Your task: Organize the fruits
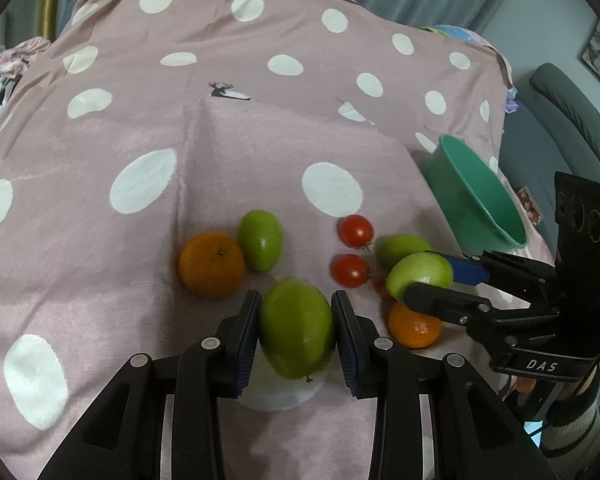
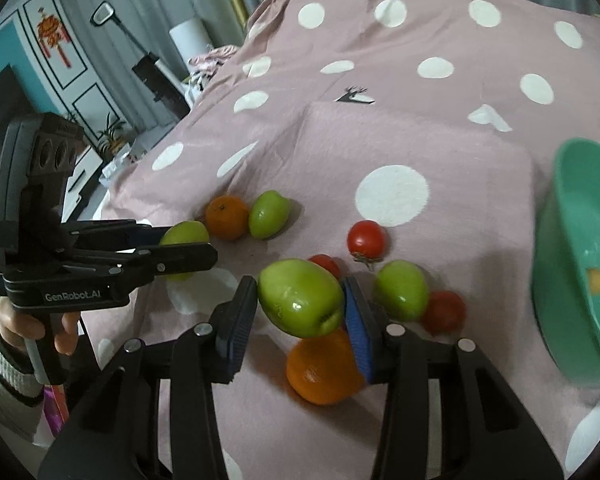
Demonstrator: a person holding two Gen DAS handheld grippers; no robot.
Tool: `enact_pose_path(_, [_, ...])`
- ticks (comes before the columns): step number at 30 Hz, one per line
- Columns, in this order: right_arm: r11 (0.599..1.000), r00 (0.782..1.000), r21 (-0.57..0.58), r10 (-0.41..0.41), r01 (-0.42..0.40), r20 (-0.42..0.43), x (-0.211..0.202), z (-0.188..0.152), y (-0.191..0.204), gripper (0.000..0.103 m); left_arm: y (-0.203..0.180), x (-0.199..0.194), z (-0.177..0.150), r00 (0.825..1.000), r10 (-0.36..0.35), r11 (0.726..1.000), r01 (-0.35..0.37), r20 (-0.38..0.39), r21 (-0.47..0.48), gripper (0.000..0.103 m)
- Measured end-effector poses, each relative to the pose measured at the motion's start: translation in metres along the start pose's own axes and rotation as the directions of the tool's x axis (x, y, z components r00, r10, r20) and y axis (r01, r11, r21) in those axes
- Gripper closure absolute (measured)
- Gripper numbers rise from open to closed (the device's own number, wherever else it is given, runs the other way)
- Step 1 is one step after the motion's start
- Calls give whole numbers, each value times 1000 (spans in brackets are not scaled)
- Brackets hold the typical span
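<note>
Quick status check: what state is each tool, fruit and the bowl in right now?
Left tool: shut on a green fruit.
Right tool: shut on another green fruit, lifted.
Green bowl: tilted, something orange inside.
Oranges, tomatoes, two other green fruits: loose on the cloth.

fruits (image 1: 260, 240) loose on the cloth (image 1: 100, 240), bowl (image 1: 480, 200) at their right, one orange (image 2: 594, 280) inside the bowl

Right tool (image 1: 436, 286) body reads "DAS"; left tool (image 2: 188, 248) body "GenRobot.AI".

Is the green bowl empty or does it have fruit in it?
Not empty: the green bowl shows something orange inside, probably an orange; the rest of its contents cannot be told.
</note>
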State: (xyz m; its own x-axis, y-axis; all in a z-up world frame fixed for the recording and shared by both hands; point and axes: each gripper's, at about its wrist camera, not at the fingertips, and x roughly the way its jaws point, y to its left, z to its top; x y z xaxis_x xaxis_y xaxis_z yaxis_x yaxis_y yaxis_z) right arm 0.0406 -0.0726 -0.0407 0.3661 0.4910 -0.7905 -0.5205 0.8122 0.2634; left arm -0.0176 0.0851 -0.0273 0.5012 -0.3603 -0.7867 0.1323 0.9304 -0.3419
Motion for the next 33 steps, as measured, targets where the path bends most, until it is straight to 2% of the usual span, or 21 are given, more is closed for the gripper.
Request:
enact_pose_path(8, [995, 996, 89, -40, 33, 80, -36, -7, -29, 59, -38, 3, 12, 1000, -3, 997, 2, 6, 77, 67])
enact_pose_path(16, [981, 982, 178, -109, 81, 156, -75, -20, -65, 59, -83, 15, 30, 1000, -22, 984, 20, 6, 178, 67])
enact_pose_path(24, [954, 956, 272, -188, 124, 224, -108, -31, -100, 59, -131, 28, 53, 993, -117, 960, 115, -6, 256, 67])
enact_pose_path(31, [924, 936, 345, -258, 166, 241, -128, -45, -129, 59, -177, 54, 73, 980, -196, 928, 201, -47, 313, 67])
enact_pose_path(33, [916, 932, 361, -273, 176, 239, -130, -47, -137, 59, -189, 63, 76, 979, -196, 920, 204, -57, 335, 67])
